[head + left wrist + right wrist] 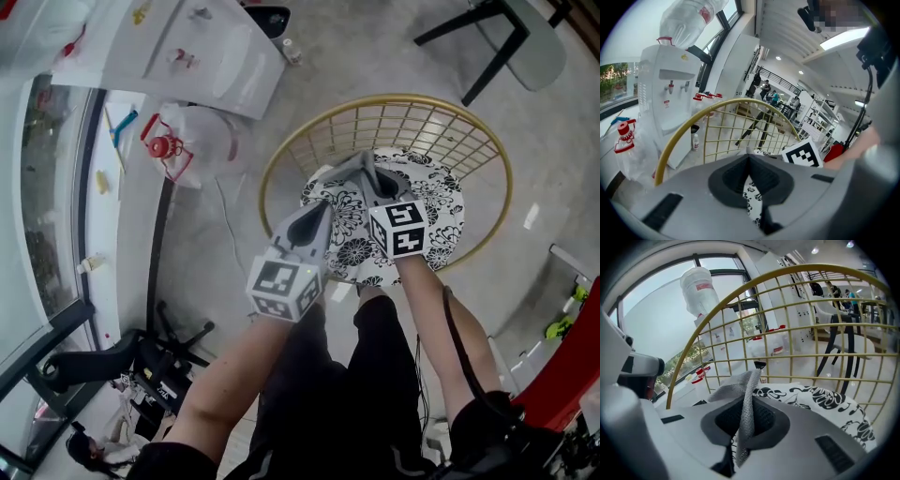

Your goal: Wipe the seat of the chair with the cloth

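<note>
From the head: looks steeply down on the chair point(394, 97), a gold wire ring around a black-and-white flowered seat point(436, 206). Finds both tools over the seat's near-left part, side by side and almost touching: left gripper point(323, 208) at the cushion's edge, right gripper point(364, 157) further in. Shows no sure contact with the cushion.

From the left gripper: closed jaw to jaw, tips meeting, holding nothing. Only a sliver of flowered seat visible through the slit beneath. Faces the wire back point(740, 126), with the right gripper's marker cube point(802, 154) just beside.

From the right gripper: clamped on the cloth point(740, 385), a grey mesh rag pinched between the jaws, bunching above the tips and trailing below. Hangs over the seat, near the wire back. Cannot tell whether touching the cushion or just above it.

As to progress, by judgement: cloth in grip and over the seat, so pickup done. Wiping looks to be at its very start or barely under way. Probably left to do: pressing the rag flat and sweeping across the far and right parts. No wiped patch readable on so busy a pattern.
</note>
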`<state>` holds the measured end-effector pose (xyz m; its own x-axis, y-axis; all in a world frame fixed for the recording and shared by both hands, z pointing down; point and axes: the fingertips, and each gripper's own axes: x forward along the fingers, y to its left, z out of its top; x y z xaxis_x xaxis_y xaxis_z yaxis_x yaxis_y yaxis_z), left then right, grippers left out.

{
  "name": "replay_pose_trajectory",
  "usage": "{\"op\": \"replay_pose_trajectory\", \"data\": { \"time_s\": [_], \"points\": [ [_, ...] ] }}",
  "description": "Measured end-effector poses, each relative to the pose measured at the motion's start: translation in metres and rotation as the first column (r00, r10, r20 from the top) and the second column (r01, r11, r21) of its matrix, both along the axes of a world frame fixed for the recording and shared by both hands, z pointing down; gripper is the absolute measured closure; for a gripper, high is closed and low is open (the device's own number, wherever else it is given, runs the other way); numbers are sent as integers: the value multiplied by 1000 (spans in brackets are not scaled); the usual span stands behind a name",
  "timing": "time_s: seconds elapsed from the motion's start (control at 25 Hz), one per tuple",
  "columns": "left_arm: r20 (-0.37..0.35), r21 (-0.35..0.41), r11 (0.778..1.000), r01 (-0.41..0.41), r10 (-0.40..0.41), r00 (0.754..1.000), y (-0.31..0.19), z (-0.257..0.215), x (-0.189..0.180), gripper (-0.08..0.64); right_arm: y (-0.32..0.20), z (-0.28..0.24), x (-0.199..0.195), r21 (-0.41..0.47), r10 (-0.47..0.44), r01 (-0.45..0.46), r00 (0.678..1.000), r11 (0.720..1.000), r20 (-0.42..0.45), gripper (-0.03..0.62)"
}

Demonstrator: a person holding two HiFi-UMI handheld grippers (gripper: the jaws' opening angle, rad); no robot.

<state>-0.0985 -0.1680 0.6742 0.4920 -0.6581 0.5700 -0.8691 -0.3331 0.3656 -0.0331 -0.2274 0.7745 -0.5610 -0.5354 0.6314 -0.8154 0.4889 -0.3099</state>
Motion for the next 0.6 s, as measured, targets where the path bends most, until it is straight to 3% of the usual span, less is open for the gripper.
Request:
{"op": "replay_pose_trajectory", "data": {
  "time_s": [0.6],
  "points": [
    [-11, -20, 998, -54, 53, 999, 10, 11, 46, 554, -1, 14, 100, -20, 176, -178, 982, 984, -68, 569]
  ]
}}
